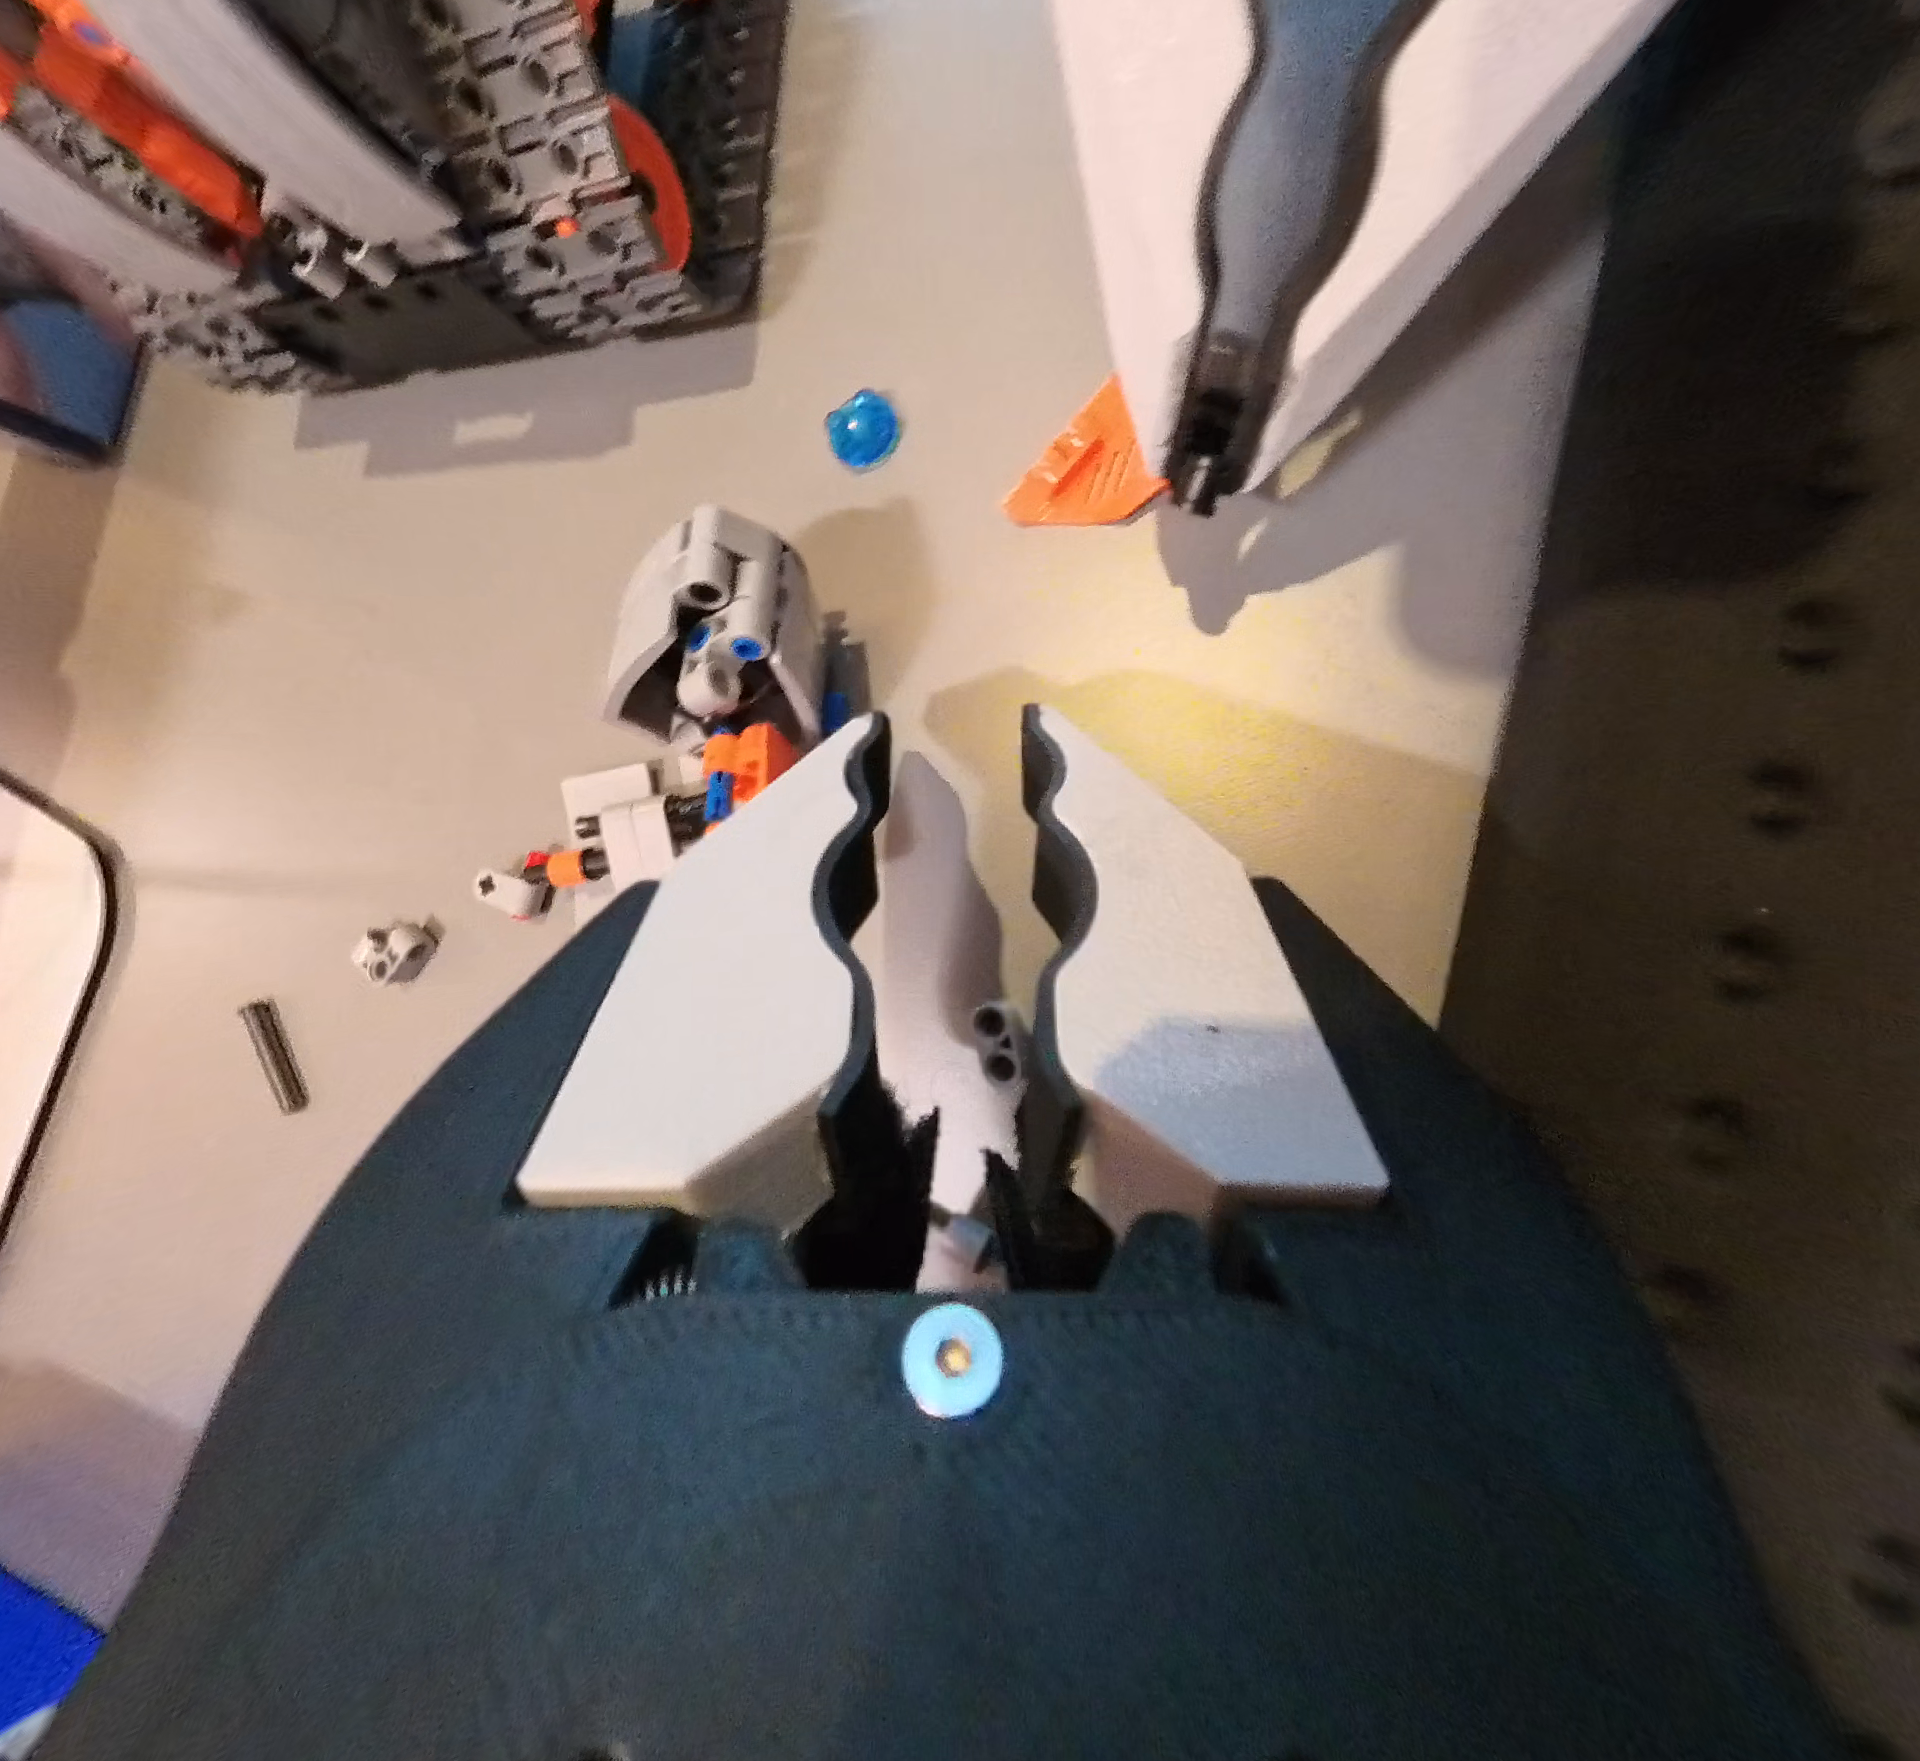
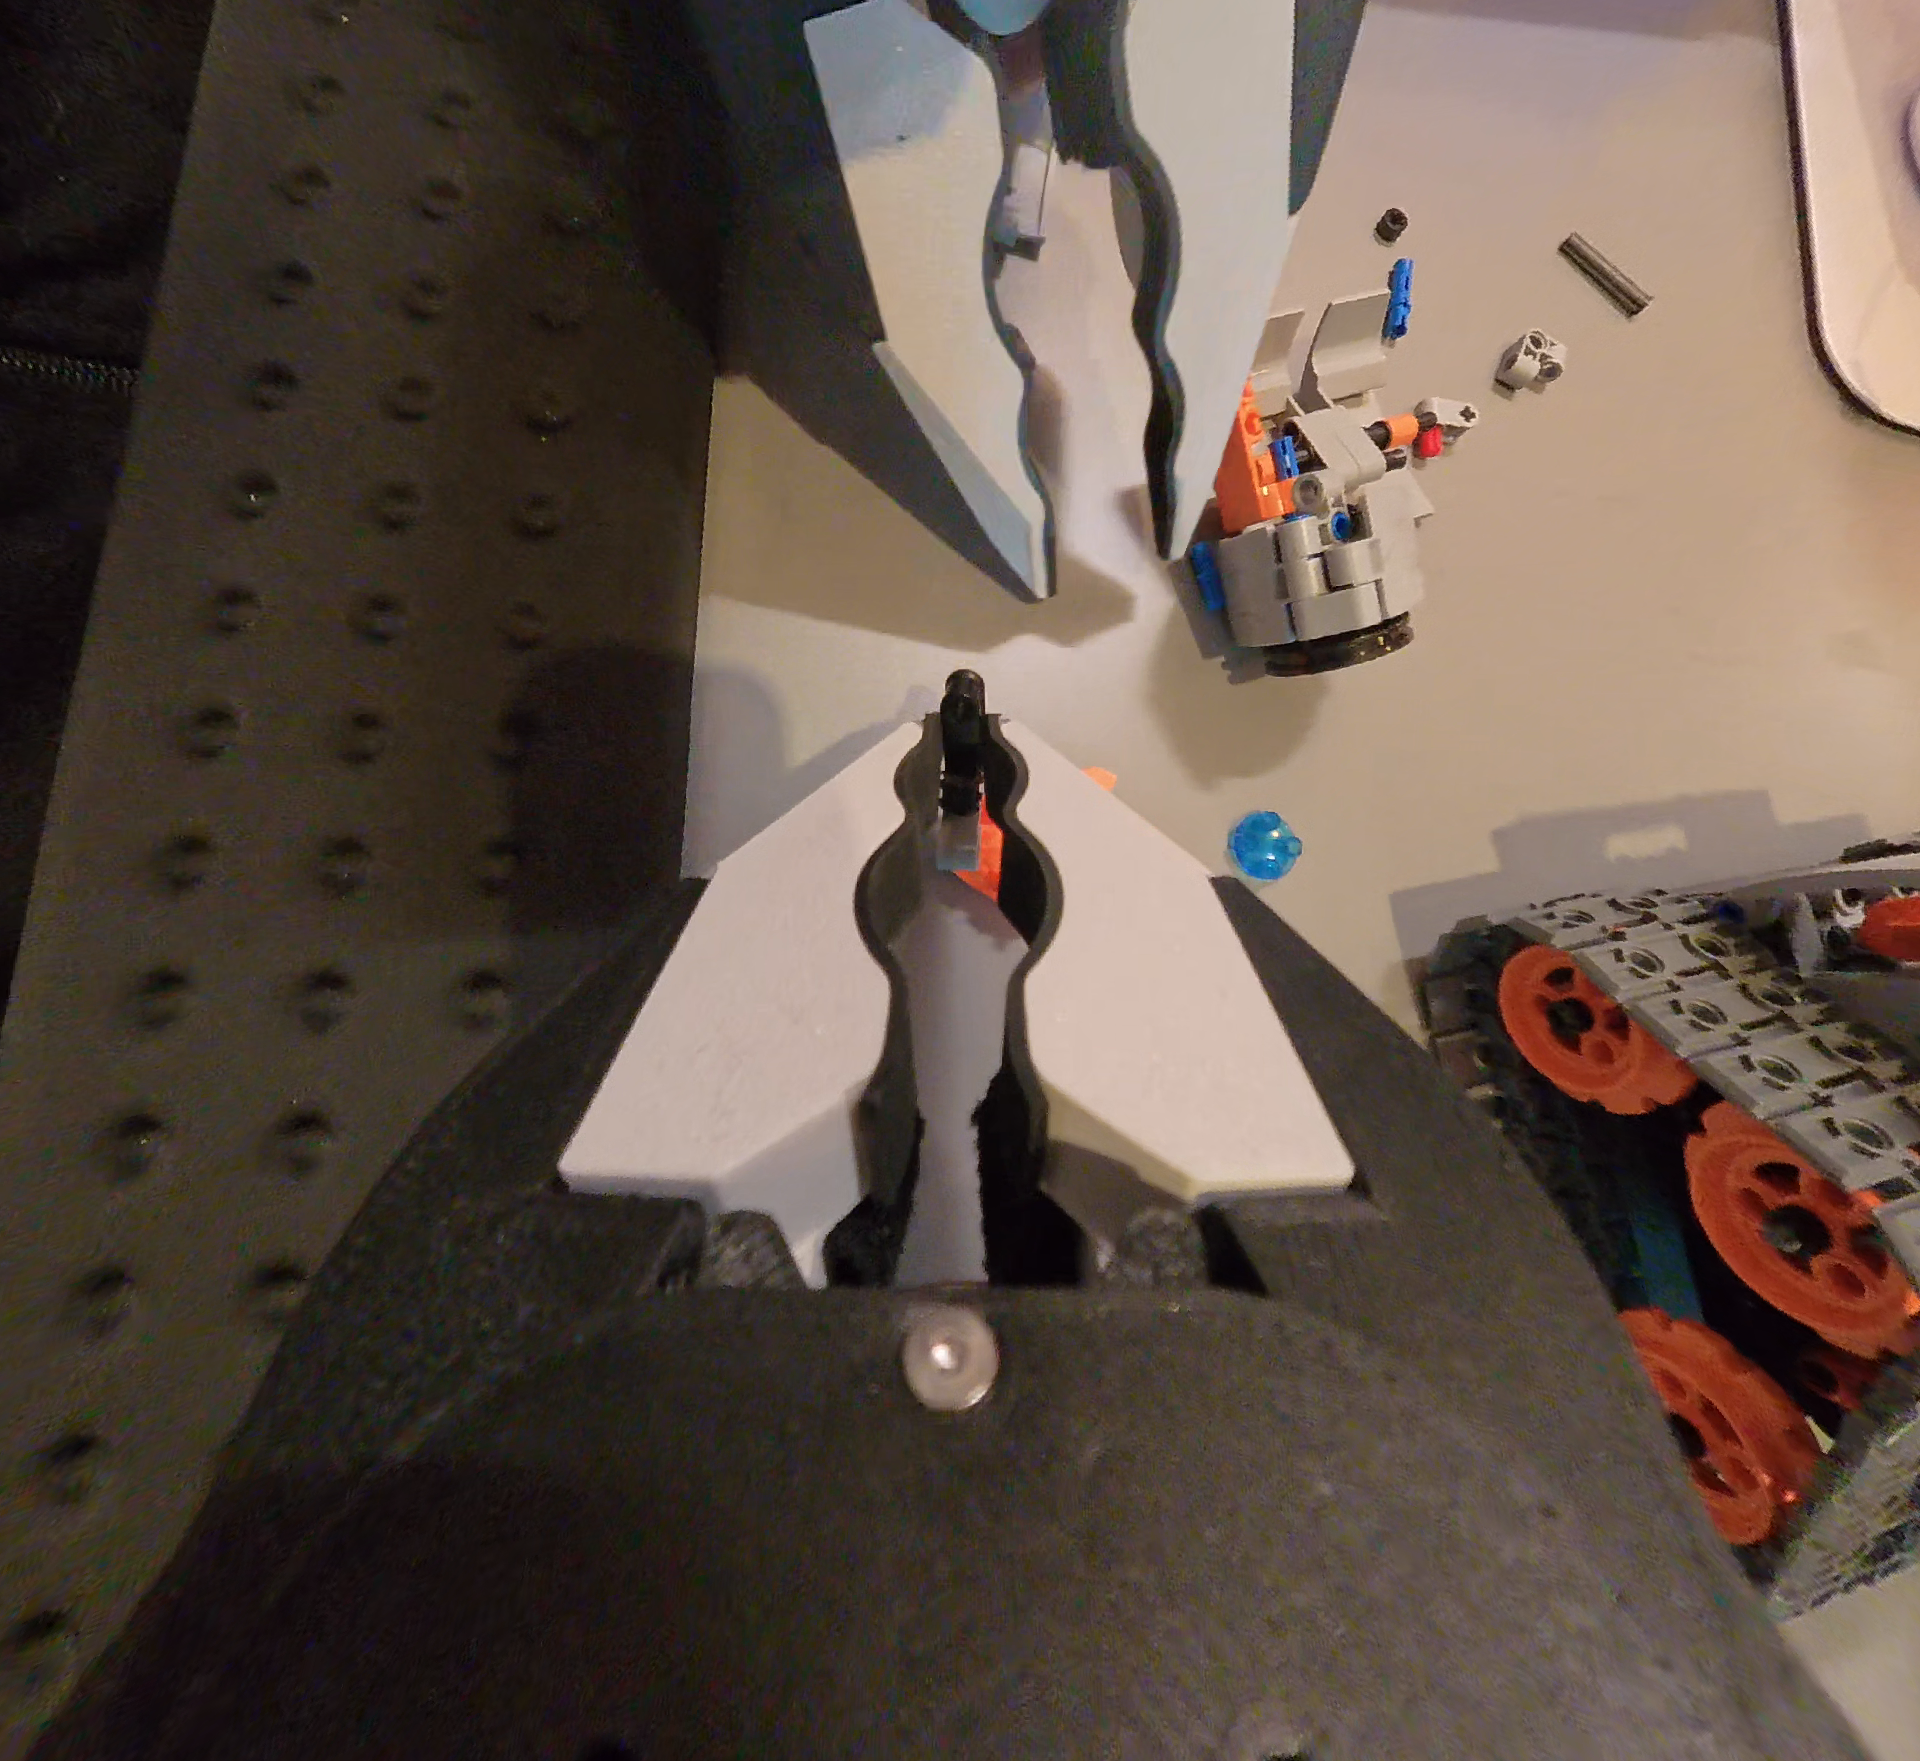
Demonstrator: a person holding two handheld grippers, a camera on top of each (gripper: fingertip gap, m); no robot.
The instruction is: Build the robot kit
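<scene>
On the pale tabletop (image 2: 1558,724), the right gripper (image 2: 961,724) pinched a small black pin (image 2: 961,714) at its closed tips, while the left gripper (image 1: 956,724), parted and empty, hovered beside a grey brick assembly (image 1: 717,641).

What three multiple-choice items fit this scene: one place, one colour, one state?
1. Where is the blue stud?
A. loose on the table
B. on the black mat
C. in the blue box

2. What colour are the tracked model's wheels?
A. blue
B. orange
C. white

3. What is the right gripper doing?
A. open, empty
B. shut on the blue stud
C. shut on a black pin

1 A: it lies alone on bare tabletop.
2 B: orange discs show inside the grey track.
3 C: the pin sticks out between the closed tips.
</scene>
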